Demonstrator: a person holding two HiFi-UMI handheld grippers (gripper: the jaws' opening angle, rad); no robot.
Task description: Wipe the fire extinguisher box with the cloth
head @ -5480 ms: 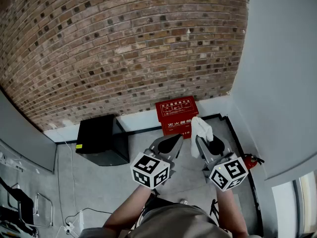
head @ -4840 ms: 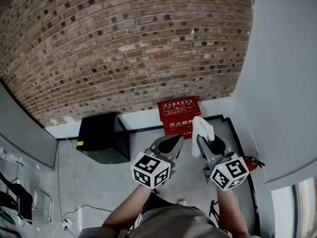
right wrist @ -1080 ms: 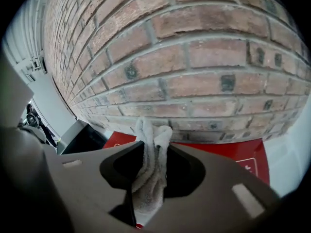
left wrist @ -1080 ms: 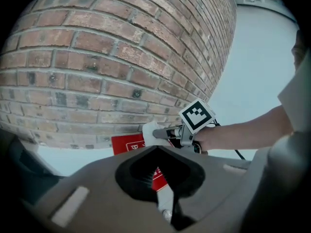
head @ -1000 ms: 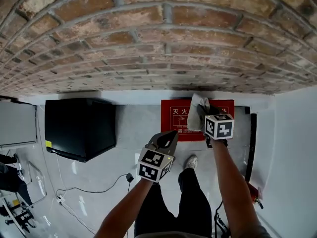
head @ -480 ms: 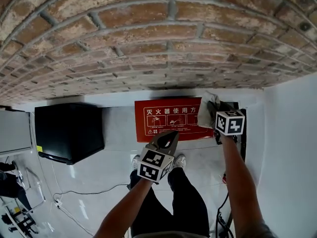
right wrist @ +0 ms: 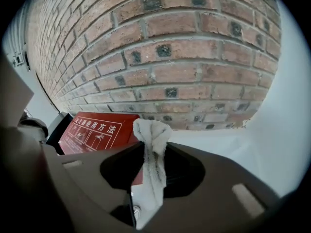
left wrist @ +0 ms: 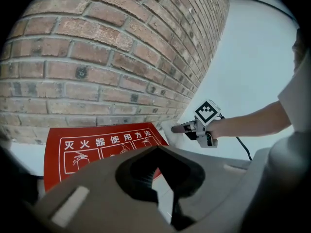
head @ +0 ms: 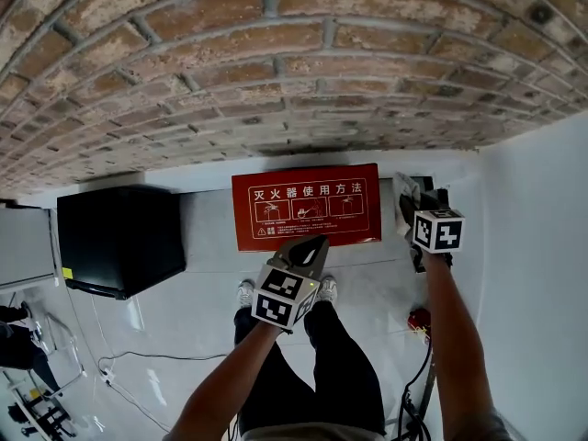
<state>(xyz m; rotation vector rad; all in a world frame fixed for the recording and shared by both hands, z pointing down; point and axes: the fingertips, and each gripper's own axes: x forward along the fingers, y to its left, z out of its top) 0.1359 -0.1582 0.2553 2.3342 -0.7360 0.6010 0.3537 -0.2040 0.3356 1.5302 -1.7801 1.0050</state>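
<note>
while the right tongs (head: 418,202) are hanging at the 3 o'clock end of the fire extinguisher box (head: 308,205), i am reading them as clamped on the cloth (right wrist: 152,132), their jaws having just been closing a touch further on it. a pale wad is poking out past the tips and a limp tail is trailing back between the jaws. the red box is lying on the floor (head: 202,292) with its printed face turned up towards me, its 12 o'clock side backing onto the brick wall (head: 276,62) and a black cabinet (head: 119,242) sitting at its 9 o'clock. whether the wad is touching the box's end or hanging just beside it, i am not able to tell. the left tongs (head: 310,246) are hovering at the box's 6 o'clock edge with jaws together and nothing between them. i am judging the cloth as light, soft and floppy, so it is likely going to bunch and drag rather than slide flat. i am wanting the grip low on the fold, leaving the wad free as the wiping face. the box is looking stiff, smooth and painted, probably slick under the cloth and heavy enough not to shift, though i am holding the left tongs ready for steadying its 6 o'clock rim.
</note>
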